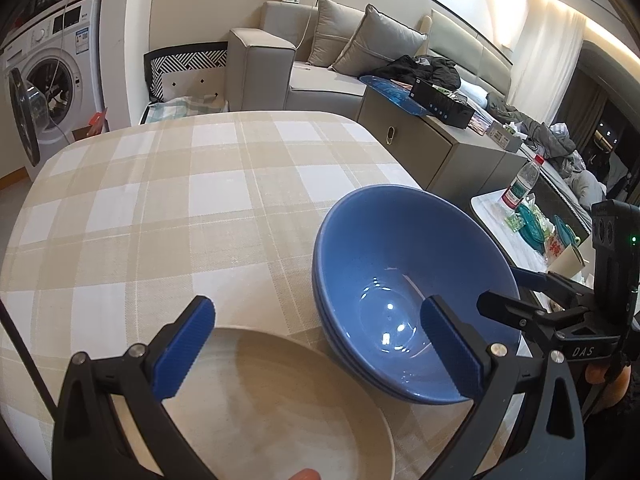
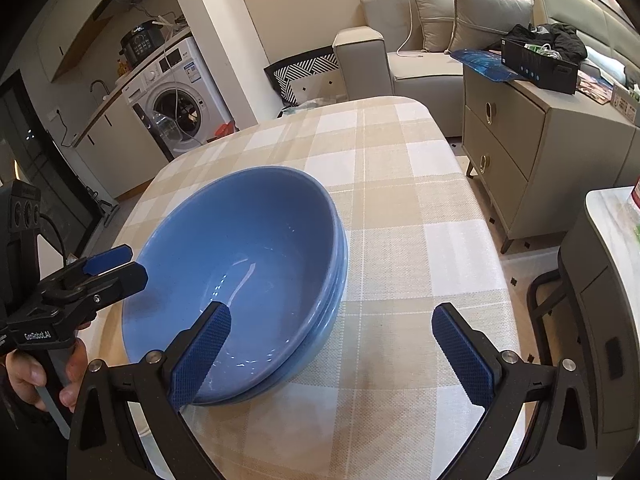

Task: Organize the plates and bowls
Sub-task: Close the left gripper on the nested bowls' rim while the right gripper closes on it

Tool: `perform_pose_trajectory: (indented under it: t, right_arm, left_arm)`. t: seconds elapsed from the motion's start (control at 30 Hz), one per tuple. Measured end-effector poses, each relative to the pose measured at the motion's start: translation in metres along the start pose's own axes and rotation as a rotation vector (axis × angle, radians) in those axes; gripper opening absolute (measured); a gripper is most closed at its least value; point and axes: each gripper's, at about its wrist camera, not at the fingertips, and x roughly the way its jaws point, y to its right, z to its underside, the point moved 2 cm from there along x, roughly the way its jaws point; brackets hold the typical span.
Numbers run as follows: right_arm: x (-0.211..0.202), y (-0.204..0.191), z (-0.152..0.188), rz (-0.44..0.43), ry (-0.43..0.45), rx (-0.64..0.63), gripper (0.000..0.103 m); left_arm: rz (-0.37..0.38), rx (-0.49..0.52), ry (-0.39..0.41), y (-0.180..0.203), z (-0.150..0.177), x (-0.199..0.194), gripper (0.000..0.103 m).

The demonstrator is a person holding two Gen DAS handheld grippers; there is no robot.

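Blue bowls (image 1: 404,280), nested and glazed, sit on the checked desk (image 1: 160,200) beside a beige plate (image 1: 280,408). Both our tools, left (image 1: 316,348) and right (image 2: 344,356), gape empty. Likely heavy, slippery, breakable: pinch the rim.

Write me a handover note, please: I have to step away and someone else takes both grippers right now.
Left gripper: open, empty, above the cream round plate.
Right gripper: open, empty, at the near rim of the stacked blue ceramic bowls.
Things: bowls nested on the checked beige tablecloth, plate beside them.
Done: bowls stacked.
Left: probably place the plate with the bowls; nothing is gripped yet.
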Motion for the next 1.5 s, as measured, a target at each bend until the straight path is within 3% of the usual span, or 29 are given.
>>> perform_pose_trajectory:
  t: [0.8, 1.03, 1.3, 1.37, 1.5]
  right_arm:
    - [0.020, -0.012, -0.005, -0.039, -0.011, -0.005, 0.101]
    - [0.024, -0.015, -0.006, -0.046, -0.021, -0.017, 0.089]
    - [0.024, -0.017, -0.005, -0.045, -0.024, -0.012, 0.074]
    - [0.022, -0.020, -0.006, -0.049, -0.019, -0.015, 0.071]
    - [0.022, -0.024, -0.005, -0.031, -0.021, -0.033, 0.064]
  left_arm:
    - [-0.018, 0.013, -0.024, 0.002, 0.005, 0.017, 0.103]
    - [-0.006, 0.012, -0.024, 0.005, 0.006, 0.020, 0.101]
    - [0.023, 0.007, -0.024, 0.006, 0.005, 0.021, 0.084]
    - [0.038, 0.014, -0.033, 0.009, 0.006, 0.022, 0.069]
    - [0.050, 0.030, -0.048, 0.016, 0.007, 0.024, 0.054]
